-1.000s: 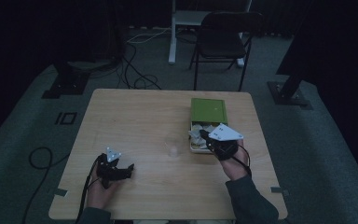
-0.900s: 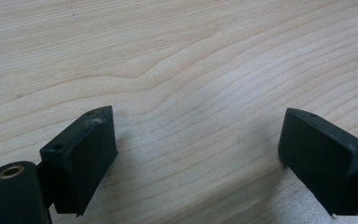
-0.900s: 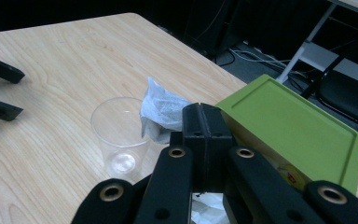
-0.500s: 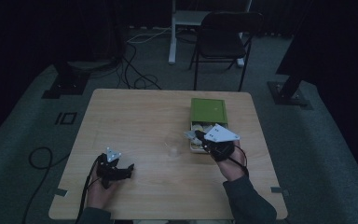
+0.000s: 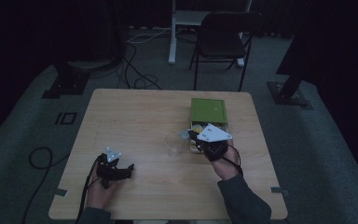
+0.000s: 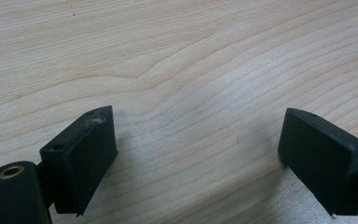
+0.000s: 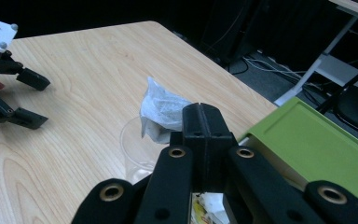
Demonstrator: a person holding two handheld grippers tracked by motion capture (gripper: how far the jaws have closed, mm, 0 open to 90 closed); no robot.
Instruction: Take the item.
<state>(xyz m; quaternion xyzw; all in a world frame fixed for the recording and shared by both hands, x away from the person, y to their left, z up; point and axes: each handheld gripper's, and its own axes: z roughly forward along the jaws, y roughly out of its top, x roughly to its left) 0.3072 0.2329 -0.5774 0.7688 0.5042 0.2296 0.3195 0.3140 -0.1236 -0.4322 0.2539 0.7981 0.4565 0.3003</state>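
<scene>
Here, right claw (image 7: 200, 121) clamped on a sachet (image 7: 161, 109); left claw (image 6: 196, 154) wide, empty.

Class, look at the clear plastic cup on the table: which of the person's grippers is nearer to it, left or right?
Right. The right gripper is just beside the clear plastic cup, holding a small packet above its rim. The left gripper rests open on the table, well apart from the cup.

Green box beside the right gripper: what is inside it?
In the high view, the green box has its far part under a green lid; the open near end shows yellowish and white bits, partly hidden by the right gripper. Contents under the lid are covered.
</scene>
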